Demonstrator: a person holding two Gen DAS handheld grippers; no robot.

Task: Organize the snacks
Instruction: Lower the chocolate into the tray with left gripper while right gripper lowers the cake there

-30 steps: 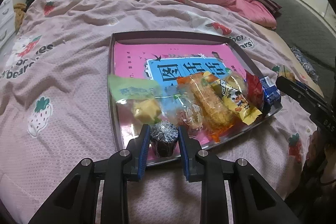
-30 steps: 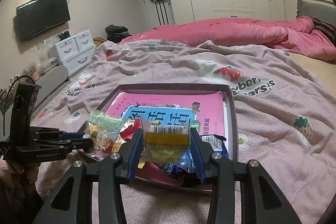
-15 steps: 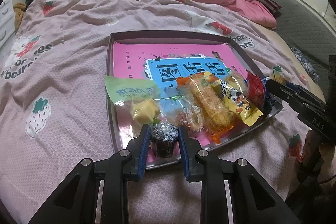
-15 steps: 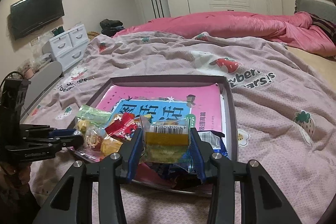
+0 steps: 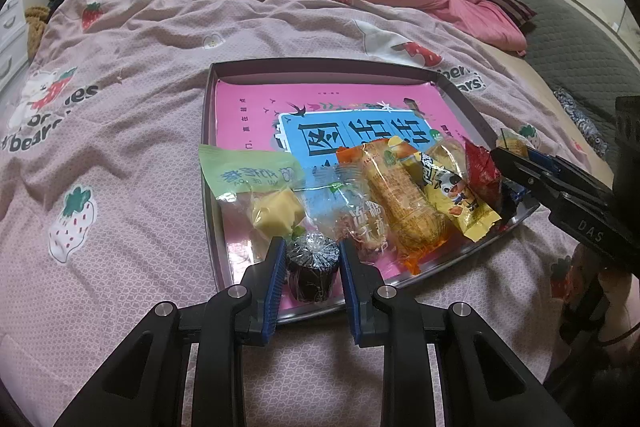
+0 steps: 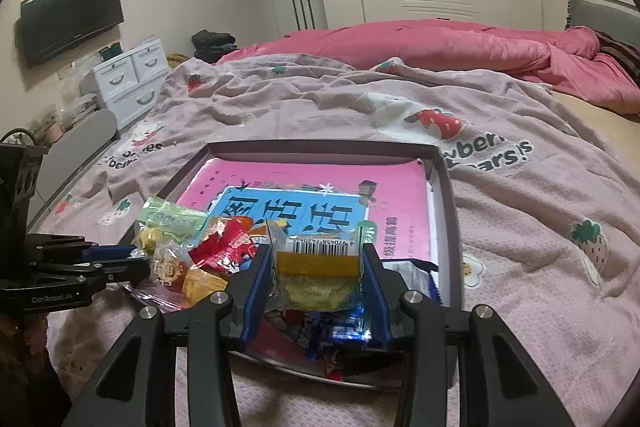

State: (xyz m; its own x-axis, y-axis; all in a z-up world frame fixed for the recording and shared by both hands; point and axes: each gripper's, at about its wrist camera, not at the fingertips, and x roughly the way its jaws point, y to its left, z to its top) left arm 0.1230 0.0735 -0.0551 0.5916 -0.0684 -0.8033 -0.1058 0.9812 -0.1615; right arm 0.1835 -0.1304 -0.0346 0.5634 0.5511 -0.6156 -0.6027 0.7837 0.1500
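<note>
Pink book (image 5: 256, 107); strawberry-print blanket (image 5: 120, 147)

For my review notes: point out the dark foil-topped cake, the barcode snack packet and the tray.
dark foil-topped cake (image 5: 313, 259), left wrist view, crinkled top.
barcode snack packet (image 6: 318, 267), right wrist view, yellow band.
tray (image 5: 320, 62), left wrist view, far rim.

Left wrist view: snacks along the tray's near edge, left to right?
Green-wrapped snack → dark foil-topped cake in the left gripper → clear-wrapped pastry → long orange-wrapped bar → yellow cartoon packet → red packet.

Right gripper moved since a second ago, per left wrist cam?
Yes. The right gripper has shifted left and up, from beside the tray's right corner to over its edge by the red snack packet.
</note>
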